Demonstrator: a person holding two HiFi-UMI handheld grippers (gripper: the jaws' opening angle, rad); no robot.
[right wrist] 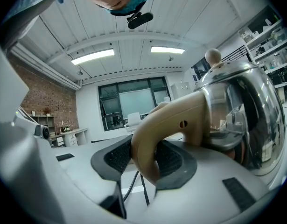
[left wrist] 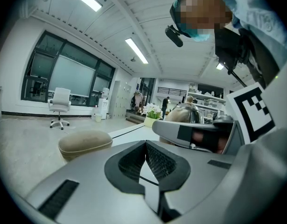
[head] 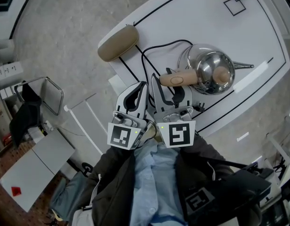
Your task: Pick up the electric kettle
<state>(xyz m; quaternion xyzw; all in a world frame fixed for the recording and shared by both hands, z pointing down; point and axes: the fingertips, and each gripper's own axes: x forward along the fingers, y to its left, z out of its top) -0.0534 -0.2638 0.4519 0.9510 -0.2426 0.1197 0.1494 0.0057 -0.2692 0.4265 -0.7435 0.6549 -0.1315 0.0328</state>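
Note:
A shiny steel electric kettle (head: 211,69) with a beige knob and a beige handle (head: 175,79) stands on the white table (head: 192,18). Its spout points right and its handle points left, toward me. My right gripper (head: 170,83) reaches in level from the table's near edge. In the right gripper view the handle (right wrist: 166,125) fills the gap between the jaws, and both ribbed pads (right wrist: 120,157) press on it, with the kettle body (right wrist: 236,111) just beyond. My left gripper (head: 143,85) hangs close beside it on the left, shut and holding nothing (left wrist: 145,146).
A beige padded pouch (head: 118,43) lies at the table's left corner, also seen in the left gripper view (left wrist: 85,143). A black cable (head: 149,55) loops from the kettle toward the near edge. A chair (head: 41,95) and boxes stand on the floor at left.

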